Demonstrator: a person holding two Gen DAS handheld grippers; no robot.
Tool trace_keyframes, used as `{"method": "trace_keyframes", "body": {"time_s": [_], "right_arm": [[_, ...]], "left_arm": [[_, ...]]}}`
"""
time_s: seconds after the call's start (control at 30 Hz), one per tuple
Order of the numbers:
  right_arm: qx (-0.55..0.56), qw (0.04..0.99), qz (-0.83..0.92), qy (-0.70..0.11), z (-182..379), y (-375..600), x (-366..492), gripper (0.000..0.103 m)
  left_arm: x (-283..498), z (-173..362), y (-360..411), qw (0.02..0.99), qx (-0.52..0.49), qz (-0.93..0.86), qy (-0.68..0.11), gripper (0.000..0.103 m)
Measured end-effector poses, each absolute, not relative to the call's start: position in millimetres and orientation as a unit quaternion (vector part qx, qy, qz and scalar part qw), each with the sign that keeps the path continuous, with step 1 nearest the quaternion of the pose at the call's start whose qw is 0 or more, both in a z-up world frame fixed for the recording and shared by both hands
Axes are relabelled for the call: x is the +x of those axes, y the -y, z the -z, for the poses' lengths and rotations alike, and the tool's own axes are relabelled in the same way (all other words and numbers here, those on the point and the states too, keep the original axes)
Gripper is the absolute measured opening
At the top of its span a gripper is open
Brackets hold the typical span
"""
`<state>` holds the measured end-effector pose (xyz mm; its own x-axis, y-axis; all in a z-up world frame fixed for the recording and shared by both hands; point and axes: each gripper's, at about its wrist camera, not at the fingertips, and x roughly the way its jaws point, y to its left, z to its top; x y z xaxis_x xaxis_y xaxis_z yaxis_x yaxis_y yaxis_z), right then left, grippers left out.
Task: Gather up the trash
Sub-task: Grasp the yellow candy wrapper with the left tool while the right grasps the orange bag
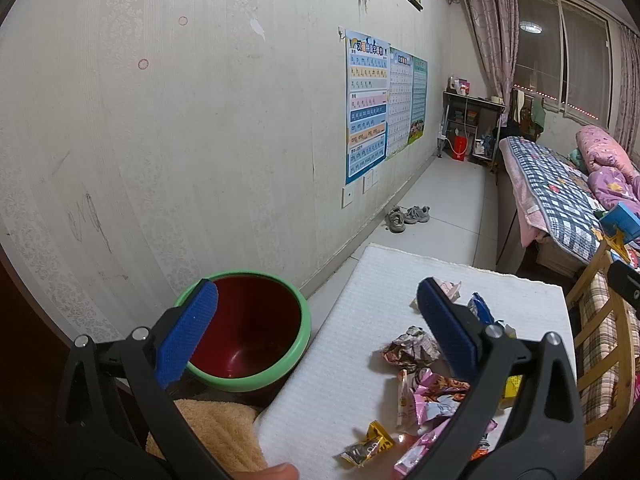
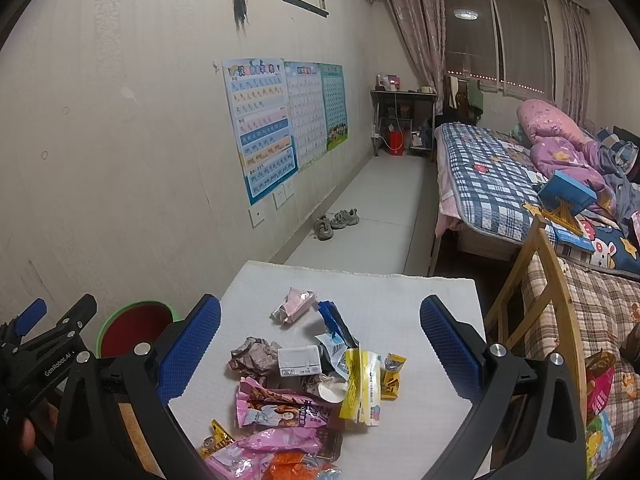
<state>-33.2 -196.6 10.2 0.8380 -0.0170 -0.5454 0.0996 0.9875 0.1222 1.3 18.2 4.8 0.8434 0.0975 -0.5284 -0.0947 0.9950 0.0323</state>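
Fingers spread wide, empty: left gripper (image 1: 316,324) beside bin (image 1: 256,380), right gripper (image 2: 320,340) over wrappers (image 2: 304,380).

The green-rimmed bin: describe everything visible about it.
The green-rimmed bin is round, with a thick pale-green rim and a glossy dark-red inside that looks like plastic. It stands upright and open, nothing visible inside, left of the white mat, close to the wall. An orange towel lies in front of it.

3 colourful paper learning charts (image 2: 280,120) hang on the pale patterned wall. 2 grey sneakers (image 2: 336,222) lie on the light tiled floor (image 2: 384,208) by the wall. A blue-and-white checked quilt (image 2: 484,176) covers the bed, with a rolled pink duvet (image 2: 552,124) on it.
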Motion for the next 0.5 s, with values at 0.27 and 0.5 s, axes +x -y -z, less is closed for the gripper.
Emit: {"method": "trace_keyframes", "body": {"time_s": [0.27, 0.5], "right_arm": [[0.081, 0.949, 0.022, -0.303, 8.5, 205.2, -34.5, 0.096], [0.094, 0.895, -0.024, -0.435, 108.4, 201.8, -41.9, 0.096]], "left_arm": [[-3.2, 8.1, -16.4, 0.959, 0.012, -0.024, -0.284, 0.098], [-1.2, 96.6, -17.7, 0.907, 0.029, 0.058, -0.416, 0.098]]}}
